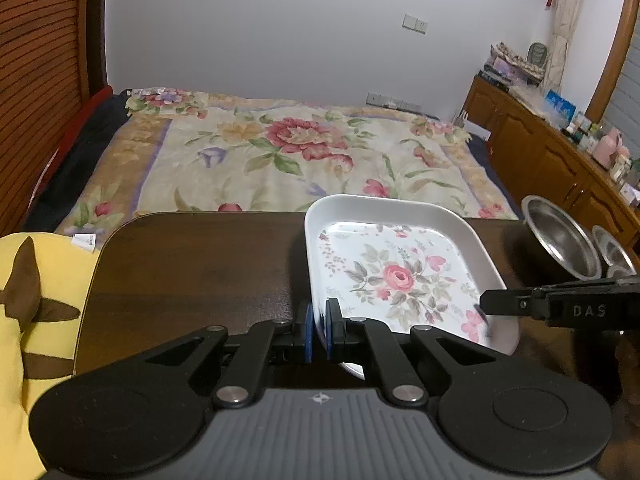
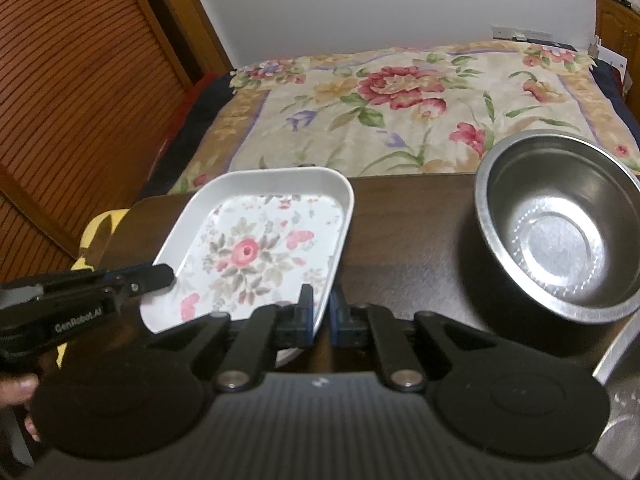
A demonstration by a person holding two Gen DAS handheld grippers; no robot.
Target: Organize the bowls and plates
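A white rectangular plate (image 1: 400,276) (image 2: 248,252) with a pink rose print is over the dark wooden table (image 1: 192,264) (image 2: 408,248). My left gripper (image 1: 319,314) is shut on the plate's left rim near its front corner. Its black tip (image 2: 166,276) shows at the plate's left edge in the right wrist view. My right gripper (image 2: 322,306) is shut on the plate's right rim. In the left wrist view its tip (image 1: 486,305) shows at that edge. A steel bowl (image 2: 560,224) (image 1: 560,236) stands right of the plate, and a second steel bowl (image 1: 612,254) is beside it.
A bed with a floral blanket (image 1: 288,152) lies beyond the table's far edge. A yellow and brown plush (image 1: 32,300) sits left of the table. Wooden cabinets (image 1: 540,148) with clutter run along the right. A slatted wooden panel (image 2: 80,80) is at the left.
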